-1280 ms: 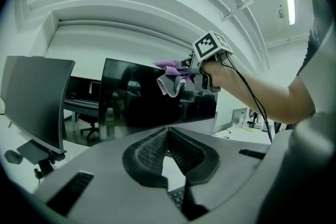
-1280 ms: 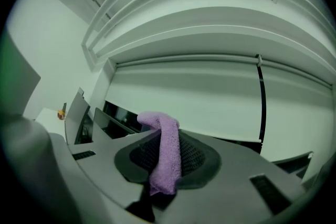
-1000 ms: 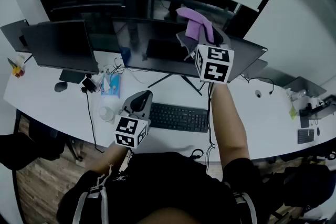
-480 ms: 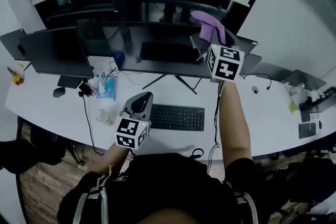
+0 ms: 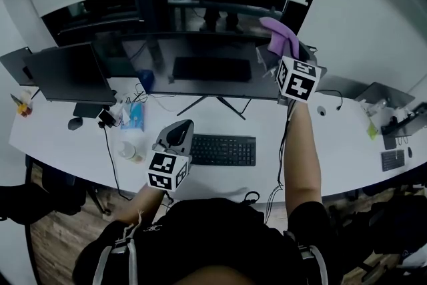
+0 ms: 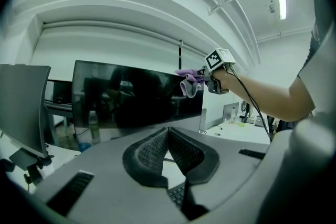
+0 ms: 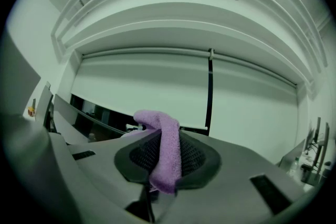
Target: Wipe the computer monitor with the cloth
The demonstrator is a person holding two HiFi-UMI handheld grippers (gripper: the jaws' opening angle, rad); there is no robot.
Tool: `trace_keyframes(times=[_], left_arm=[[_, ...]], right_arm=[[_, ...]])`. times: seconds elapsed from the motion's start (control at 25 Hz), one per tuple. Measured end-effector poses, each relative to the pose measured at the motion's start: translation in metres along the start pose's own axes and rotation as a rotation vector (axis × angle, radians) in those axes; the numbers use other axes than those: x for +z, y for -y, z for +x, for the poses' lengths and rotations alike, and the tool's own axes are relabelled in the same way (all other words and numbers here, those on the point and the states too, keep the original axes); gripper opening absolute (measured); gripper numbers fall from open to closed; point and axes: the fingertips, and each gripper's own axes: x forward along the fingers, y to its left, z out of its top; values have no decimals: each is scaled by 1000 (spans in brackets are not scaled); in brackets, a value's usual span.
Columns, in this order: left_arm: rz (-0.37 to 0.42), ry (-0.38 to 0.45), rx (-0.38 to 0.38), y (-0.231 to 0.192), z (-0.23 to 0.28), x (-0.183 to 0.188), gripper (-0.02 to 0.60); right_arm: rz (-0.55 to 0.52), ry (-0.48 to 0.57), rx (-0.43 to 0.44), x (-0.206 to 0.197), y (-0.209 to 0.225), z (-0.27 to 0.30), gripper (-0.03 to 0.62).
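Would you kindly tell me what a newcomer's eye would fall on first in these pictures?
The bright purple cloth stands out first, pinched in the right claw at the upper right corner of the wide black computer monitor. Next comes the left claw, shut on nothing and held low over the white desk, near the black keyboard.

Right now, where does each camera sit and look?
Head view: on the person's head, looking down at desk, monitor, both arms.
Left gripper view: on left gripper, toward monitor; own shut jaws, right arm.
Right gripper view: on right gripper, toward wall; jaws pinch cloth.
Shared: cloth shows in all three.
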Motion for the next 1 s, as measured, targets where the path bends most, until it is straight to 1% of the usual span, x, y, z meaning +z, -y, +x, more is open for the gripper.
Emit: trace_keyframes(times=[0.4, 0.6, 0.68, 0.76, 0.92, 1.0], left_arm=[[20, -9, -39, 25, 7, 2, 14], [23, -13, -54, 33, 8, 1, 14], [24, -12, -61, 36, 11, 1, 14], [26, -11, -67, 38, 14, 2, 14], [27, -8, -81, 42, 20, 5, 14], [28, -10, -91, 45, 23, 4, 14]], right_arm=[[90, -34, -166, -20, 89, -19, 91], [125, -34, -222, -29, 117, -34, 91], [126, 5, -224, -27, 121, -44, 91], [115, 72, -206, -20, 119, -56, 89], [100, 208, -140, -8, 102, -89, 87], [96, 252, -113, -10, 90, -108, 87]])
